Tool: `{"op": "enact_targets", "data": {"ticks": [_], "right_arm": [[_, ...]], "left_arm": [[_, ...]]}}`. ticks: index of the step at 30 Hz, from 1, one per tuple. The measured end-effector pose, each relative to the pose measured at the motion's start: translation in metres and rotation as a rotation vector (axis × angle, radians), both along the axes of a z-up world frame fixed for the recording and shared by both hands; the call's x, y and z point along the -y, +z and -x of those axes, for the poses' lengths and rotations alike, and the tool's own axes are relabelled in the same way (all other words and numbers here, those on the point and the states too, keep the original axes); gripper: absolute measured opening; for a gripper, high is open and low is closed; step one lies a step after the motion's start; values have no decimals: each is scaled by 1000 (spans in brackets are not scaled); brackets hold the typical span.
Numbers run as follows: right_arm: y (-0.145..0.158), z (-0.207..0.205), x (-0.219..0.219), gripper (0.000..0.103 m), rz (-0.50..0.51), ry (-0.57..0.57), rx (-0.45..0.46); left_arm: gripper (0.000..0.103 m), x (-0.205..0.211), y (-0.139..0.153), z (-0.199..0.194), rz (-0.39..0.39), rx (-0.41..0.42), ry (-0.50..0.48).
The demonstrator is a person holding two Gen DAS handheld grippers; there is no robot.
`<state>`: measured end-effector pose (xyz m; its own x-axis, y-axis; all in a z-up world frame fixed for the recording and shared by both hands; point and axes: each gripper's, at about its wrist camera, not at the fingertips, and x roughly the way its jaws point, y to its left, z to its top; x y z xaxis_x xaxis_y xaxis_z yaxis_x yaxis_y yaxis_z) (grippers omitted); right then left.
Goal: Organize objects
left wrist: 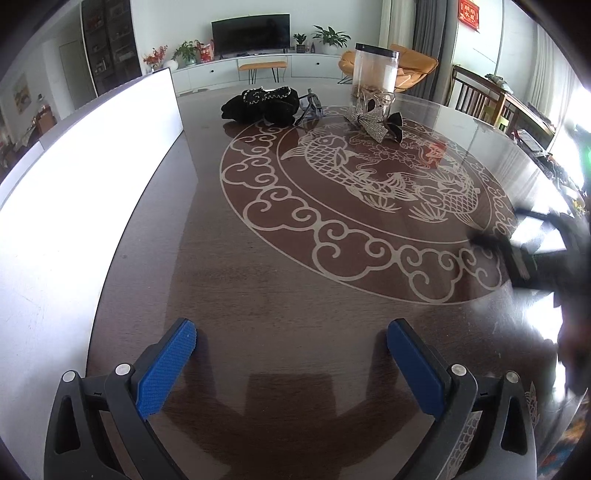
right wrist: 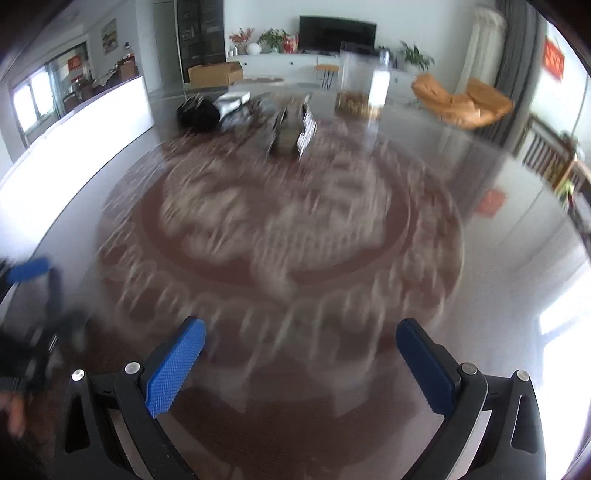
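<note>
Blue pads on both of your grippers stand wide apart, and nothing is between them: the left gripper (left wrist: 291, 343) and the right gripper (right wrist: 301, 343) are both open and empty, low over the near part of the table (left wrist: 258, 295).

All the things to organize lie far ahead of your fingers, at the far side of the table. In the left view you see a black bundle of cloth with pale trim (left wrist: 260, 104), and to its right a sparkling bow (left wrist: 369, 123) with a small black piece (left wrist: 395, 127) just beside it. Behind the bow stands a tall clear jar (left wrist: 375, 72), upright, with something brownish at its bottom. The bow's long axis runs from far left to near right, slanted to your fingers.

I judge the right gripper is nearer to the bow and the jar, and the left one nearer to the black bundle. The right view is strongly blurred, so there I cannot tell the small things apart.

The table is dark glossy wood with a pale fish and cloud pattern (left wrist: 369, 177), and it reflects much. A white board (left wrist: 92, 155) stands along its left edge. Behind is a living room with a television (left wrist: 251, 33), plants and an orange chair (left wrist: 413, 61).
</note>
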<state>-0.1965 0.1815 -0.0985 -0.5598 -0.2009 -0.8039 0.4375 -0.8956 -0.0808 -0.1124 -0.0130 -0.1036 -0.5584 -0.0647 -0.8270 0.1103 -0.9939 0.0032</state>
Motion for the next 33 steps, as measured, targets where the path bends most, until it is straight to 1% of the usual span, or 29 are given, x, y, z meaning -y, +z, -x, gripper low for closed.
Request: {"op": "enact_targets", "data": {"ticks": [2,4,7,10,11,13,14,15,16,17,21,24,27,31,33], "right_arm": [[8,29,13,103,-22,22,-54],[16,62,31,103,-7,53,-50],[19,110,50,103,30,30,-3],[9,159,65,103,42,-49,62],[5,169,68,103,44,-69,74],[1,182,70,95,60,-101,91],[-1,186,71,87,70,-105,96],[0,185,73,68,58,-105,76],[1,183,75,58,50,-91,56],[2,179,76,55,43,-74,43],[2,157,67,54,46,-9,23],[2,126,46,54,55,14,19],[2,84,15,54,59,23,10],[0,27,-33,55,65,7,8],[-1,10,-50,55,65,-3,3]], "left_arm": [[103,0,0,0,0,-1,1],[103,-1,0,0,0,-1,1],[103,-1,0,0,0,-1,1],[103,-2,1,0,0,0,1],[103,-2,1,0,0,0,1],[103,-2,1,-1,-1,-1,1],[103,-2,1,-1,0,-1,1],[103,-2,1,-1,-1,-1,1],[103,-2,1,-1,-1,-1,1],[103,-2,1,-1,-1,-1,1],[103,-2,1,-1,-2,-1,0],[103,-2,1,-1,-2,-1,0],[103,-1,1,-1,-3,-1,0],[103,-1,1,-1,-3,-1,1],[103,-1,1,-1,-3,-1,0]]}}
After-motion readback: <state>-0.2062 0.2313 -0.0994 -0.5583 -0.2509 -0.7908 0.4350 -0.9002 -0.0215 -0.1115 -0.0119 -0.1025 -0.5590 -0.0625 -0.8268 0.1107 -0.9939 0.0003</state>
